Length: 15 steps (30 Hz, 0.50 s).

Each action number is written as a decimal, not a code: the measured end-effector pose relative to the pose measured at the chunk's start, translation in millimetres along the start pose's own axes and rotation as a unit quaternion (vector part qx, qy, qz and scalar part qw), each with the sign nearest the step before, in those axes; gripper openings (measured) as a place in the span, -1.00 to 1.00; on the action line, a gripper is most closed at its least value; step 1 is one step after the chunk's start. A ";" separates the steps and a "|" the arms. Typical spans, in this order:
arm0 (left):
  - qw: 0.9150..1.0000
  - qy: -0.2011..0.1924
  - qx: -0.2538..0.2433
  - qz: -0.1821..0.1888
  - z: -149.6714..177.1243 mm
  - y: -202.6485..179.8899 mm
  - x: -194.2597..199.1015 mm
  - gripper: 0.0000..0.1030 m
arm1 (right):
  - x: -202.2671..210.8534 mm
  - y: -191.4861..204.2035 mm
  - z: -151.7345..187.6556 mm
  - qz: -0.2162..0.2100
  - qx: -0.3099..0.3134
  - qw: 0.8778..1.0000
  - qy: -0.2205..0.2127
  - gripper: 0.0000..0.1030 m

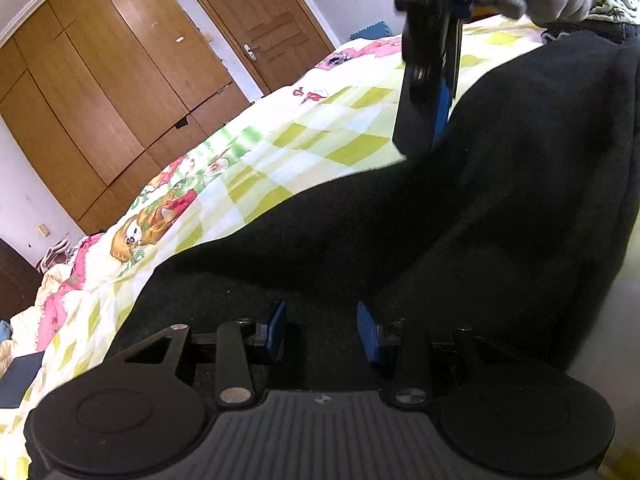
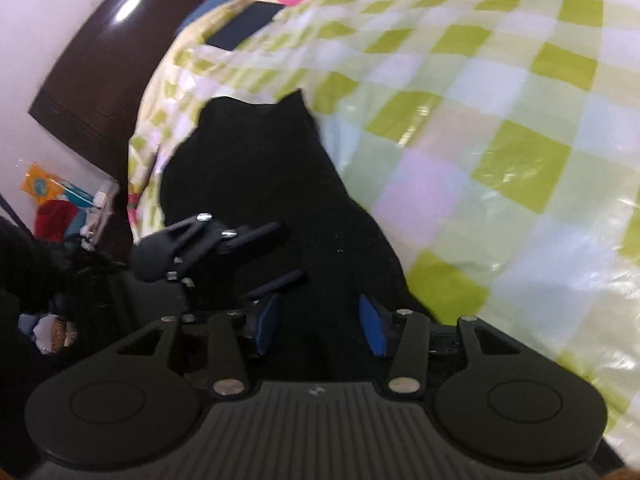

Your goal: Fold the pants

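Two grippers hover low over the black pants (image 1: 460, 220), which lie spread on the checkered bedcover (image 1: 320, 128). The left gripper (image 1: 322, 330) has its blue pads partly apart, with only cloth below and nothing pinched. The right gripper (image 2: 318, 324) is likewise partly apart above the pants (image 2: 260, 168), gripping nothing.

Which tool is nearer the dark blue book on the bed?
Left. The left tool sits over the pants with the book off to its side; the right tool is farther off, across the pants.
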State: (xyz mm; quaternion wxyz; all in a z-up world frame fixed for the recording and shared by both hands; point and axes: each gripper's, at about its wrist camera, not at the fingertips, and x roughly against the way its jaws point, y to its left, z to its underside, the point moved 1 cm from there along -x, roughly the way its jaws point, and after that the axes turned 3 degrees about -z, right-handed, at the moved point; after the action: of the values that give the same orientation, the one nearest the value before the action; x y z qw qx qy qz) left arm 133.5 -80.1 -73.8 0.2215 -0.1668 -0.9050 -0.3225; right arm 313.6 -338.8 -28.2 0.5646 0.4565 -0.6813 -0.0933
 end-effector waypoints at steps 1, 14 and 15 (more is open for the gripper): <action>1.000 -0.001 0.002 -0.001 0.8 0.1 -0.8 0.00 | -3.8 -1.1 -1.8 -0.006 -0.006 1.000 0.013 -0.07; 1.000 -0.022 0.004 -0.017 9.8 -11.9 6.9 0.00 | 13.6 -27.9 -22.7 0.009 -0.033 0.999 -0.041 -0.05; 1.000 -0.023 0.004 -0.018 10.3 -12.7 7.4 0.00 | 6.4 -34.8 -26.2 0.008 -0.040 0.999 -0.036 -0.05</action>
State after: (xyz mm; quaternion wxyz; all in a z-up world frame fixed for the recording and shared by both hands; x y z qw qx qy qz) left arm 118.6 -81.5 -83.7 0.1953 -0.1568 -0.9140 -0.3191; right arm 354.3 -353.0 -37.2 0.5586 0.4246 -0.7001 -0.1324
